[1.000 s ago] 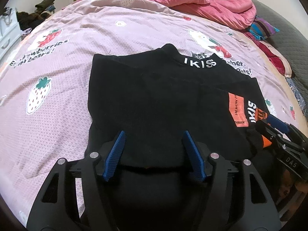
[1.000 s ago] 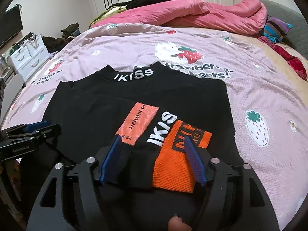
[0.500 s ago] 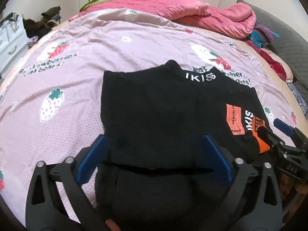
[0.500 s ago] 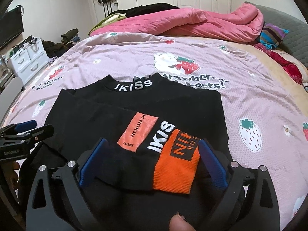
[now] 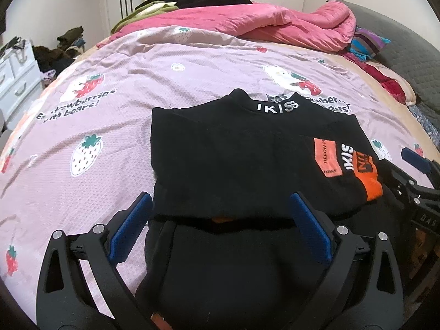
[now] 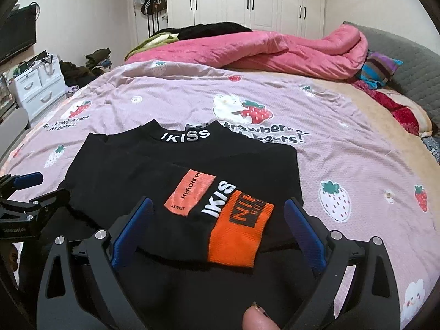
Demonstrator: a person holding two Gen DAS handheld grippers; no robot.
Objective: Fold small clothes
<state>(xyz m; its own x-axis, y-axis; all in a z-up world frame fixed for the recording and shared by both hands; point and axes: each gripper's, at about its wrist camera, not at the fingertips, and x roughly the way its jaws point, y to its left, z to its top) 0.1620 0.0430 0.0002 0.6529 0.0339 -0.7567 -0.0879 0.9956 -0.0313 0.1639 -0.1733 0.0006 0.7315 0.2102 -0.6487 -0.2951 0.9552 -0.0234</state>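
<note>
Both hand-held grippers spread wide and withdrawn from the folded garment.

The black sweater (image 5: 233, 159) lay folded on the bed (image 5: 115, 126), orange-cuffed sleeve (image 6: 236, 231) across its front. One second earlier the left hand-held gripper (image 5: 220, 214) and right hand-held gripper (image 6: 220, 220) had their blue pads narrowly spaced close over the fabric; now both stood fully spread, holding nothing, raised farther back above the near hem.

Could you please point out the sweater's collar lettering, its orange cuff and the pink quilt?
collar lettering (image 6: 189, 135), right wrist view, middle of the white letters.
orange cuff (image 6: 238, 236), right wrist view, centre of the orange band.
pink quilt (image 5: 275, 22), left wrist view, top of the heap.
</note>
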